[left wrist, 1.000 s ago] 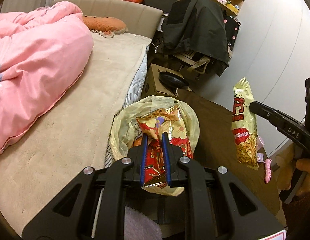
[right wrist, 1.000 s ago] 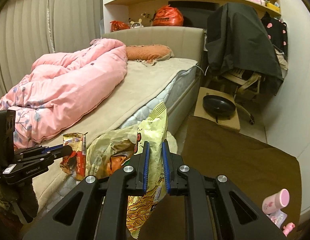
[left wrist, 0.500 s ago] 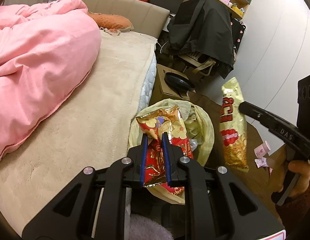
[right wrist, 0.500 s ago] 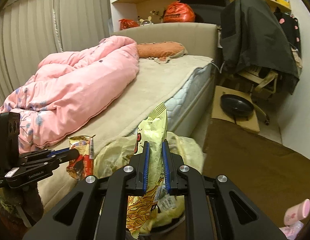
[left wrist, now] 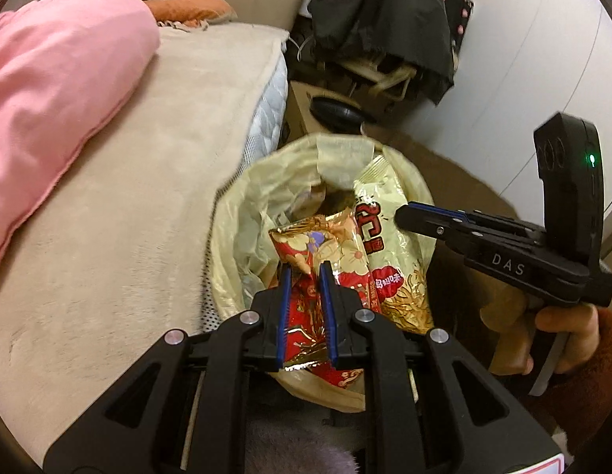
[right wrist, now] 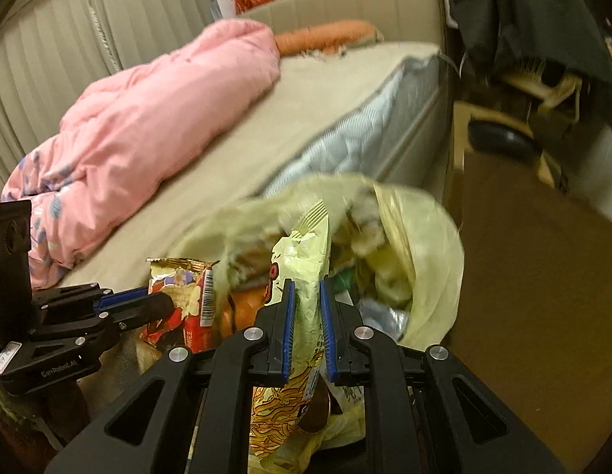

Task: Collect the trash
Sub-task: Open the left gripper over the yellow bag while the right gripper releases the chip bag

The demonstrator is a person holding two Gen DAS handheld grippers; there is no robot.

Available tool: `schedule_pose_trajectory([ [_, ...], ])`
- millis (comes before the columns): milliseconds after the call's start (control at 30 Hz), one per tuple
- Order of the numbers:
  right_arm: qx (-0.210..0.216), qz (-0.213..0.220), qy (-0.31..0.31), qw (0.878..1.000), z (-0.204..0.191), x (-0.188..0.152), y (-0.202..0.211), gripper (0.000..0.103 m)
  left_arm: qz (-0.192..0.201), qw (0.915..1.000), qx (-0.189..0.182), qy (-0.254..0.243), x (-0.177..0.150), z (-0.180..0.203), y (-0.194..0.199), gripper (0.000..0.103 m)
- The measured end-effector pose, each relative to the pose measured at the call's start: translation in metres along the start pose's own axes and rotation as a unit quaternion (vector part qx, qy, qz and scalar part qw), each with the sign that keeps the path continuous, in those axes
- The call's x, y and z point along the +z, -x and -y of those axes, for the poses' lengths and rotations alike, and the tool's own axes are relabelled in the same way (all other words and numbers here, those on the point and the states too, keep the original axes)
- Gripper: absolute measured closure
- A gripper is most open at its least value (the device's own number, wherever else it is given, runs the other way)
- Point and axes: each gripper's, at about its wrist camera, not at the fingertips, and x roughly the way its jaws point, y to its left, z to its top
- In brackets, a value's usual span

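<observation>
Left gripper [left wrist: 306, 276], bottom centre of its own view, is clamped on a red-and-gold snack wrapper [left wrist: 317, 252]; right gripper [right wrist: 306, 288] is likewise pinched tight on a pale yellow noodle packet [right wrist: 302, 260]. Both wrappers hang just over the mouth of the bin liner [left wrist: 266, 181], mid-frame, the yellow bag lining a bin hard against the mattress edge. Both look like empty foil-plastic film: very light, floppy, crinkly, likely slick, so a flat pinch across the middle or the sealed edge seems best; a corner grip may slip. They won't fall straight; light film can catch the liner rim or drift out, so release low inside the mouth. The liner already looks fairly full of other rubbish, so little room. The two grippers crowd each other over the one opening; in the left view the right one sits centre-right, touching the yellow packet. Beyond: beige bed [left wrist: 120, 213] on the left with a pink duvet [left wrist: 57, 63] upper left, brown floor mat [right wrist: 535, 276] right, a dark round pan on a cardboard box [left wrist: 337, 108], and a chair draped in black clothing [left wrist: 385, 12] at top.
</observation>
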Motion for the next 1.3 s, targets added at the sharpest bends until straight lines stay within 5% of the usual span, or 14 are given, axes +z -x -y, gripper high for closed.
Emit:
schedule_pose_trajectory([
  [433,-0.010,-0.016,0.030,0.999,0.001,-0.007,-0.007,0.088,-0.005,0.9999,0.009,-0.004,0.001,0.004,-0.015,0.089],
  [600,-0.034,-0.014,0.034,0.999,0.003,-0.007,0.002,0.084,0.006,0.9999,0.009,0.003,0.001,0.003,-0.004,0.071],
  [767,-0.045,-0.001,0.032,0.998,0.005,-0.004,0.017,0.077,0.025,0.9995,0.014,0.016,0.007,0.000,0.011,0.068],
  [1033,-0.064,0.049,0.009,0.997,0.022,-0.010,0.078,0.073,0.045,0.9989,0.010,0.008,0.010,0.024,0.031,0.068],
  [1300,-0.155,0.104,-0.025,0.982,0.071,-0.061,0.167,0.073,0.065,0.9955,-0.042,-0.054,0.012,0.104,0.033,0.060],
])
